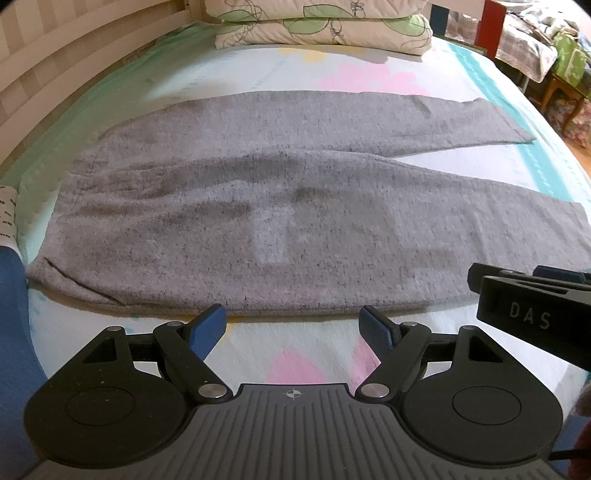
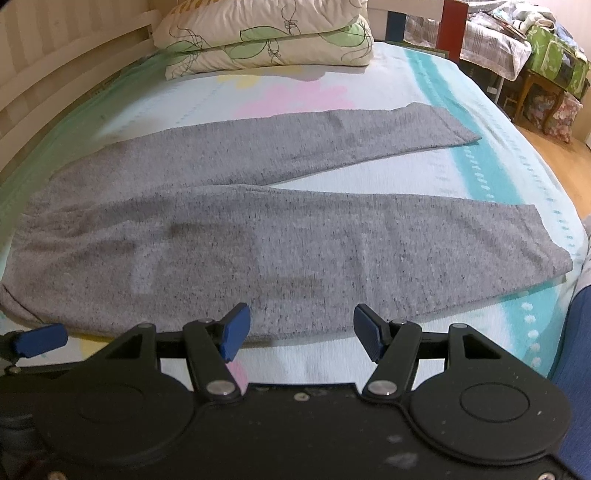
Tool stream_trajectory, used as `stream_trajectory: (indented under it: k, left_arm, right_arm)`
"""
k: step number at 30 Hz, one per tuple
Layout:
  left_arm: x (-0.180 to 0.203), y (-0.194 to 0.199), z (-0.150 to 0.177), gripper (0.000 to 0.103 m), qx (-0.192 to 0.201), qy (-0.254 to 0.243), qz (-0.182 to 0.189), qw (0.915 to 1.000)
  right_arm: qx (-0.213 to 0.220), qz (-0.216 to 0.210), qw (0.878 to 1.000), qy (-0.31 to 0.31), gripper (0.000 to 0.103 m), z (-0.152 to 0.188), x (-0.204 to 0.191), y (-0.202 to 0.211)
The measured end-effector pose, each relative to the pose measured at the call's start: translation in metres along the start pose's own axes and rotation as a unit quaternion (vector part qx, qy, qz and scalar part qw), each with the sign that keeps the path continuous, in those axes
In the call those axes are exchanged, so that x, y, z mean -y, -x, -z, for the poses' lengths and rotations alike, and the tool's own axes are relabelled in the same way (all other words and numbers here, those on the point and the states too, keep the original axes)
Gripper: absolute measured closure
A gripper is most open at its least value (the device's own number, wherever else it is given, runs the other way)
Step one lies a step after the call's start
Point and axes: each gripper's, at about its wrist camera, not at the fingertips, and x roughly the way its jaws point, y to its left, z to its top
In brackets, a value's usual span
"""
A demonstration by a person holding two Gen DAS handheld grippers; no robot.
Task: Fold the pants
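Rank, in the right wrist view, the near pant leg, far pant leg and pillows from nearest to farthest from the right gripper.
From the right gripper:
1. Near pant leg, directly ahead, cuff to the right.
2. Far pant leg, behind it, angling off right.
3. Pillows, stacked at the bed's far end.

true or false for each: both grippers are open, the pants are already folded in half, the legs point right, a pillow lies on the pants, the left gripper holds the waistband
1. Both grippers are open: true; the left gripper and right gripper show spread fingers.
2. The pants are folded in half: false; they lie spread flat, legs apart.
3. The legs point right: true.
4. A pillow lies on the pants: false; it sits beyond them on the bed.
5. The left gripper holds the waistband: false; it holds nothing.
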Motion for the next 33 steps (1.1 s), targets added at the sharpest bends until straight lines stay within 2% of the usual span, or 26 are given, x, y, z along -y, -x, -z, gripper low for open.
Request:
stream_trajectory:
  k: [33]
  left_arm:
    - [0.001,-0.008,0.002,0.025,-0.014,0.002,0.004,0.9999]
  right_arm:
    - [-0.016,-0.014,1.000,-0.006,0.037,0.000,0.006,-0.015]
